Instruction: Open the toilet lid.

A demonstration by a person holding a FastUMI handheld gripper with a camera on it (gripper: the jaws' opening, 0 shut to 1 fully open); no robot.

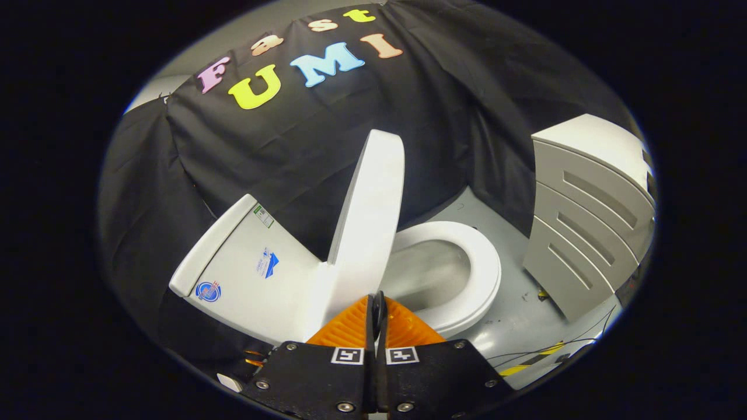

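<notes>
A white toilet stands just ahead of my fingers. Its lid (369, 216) is raised, standing nearly upright between the tank (245, 262) and the bowl. The seat ring (467, 274) lies flat around the bowl beyond the fingers and to their right. My gripper (377, 306) is shut, its two fingers pressed together with nothing between them, the tips just in front of the lid's lower edge near the hinge. I cannot tell whether the tips touch the lid.
A grey cabinet (589, 216) with slotted drawer fronts stands to the right of the toilet. The black cloth wall hangs behind the toilet. Cables and a yellow-black striped tape (531, 361) lie on the grey floor near the cabinet's foot.
</notes>
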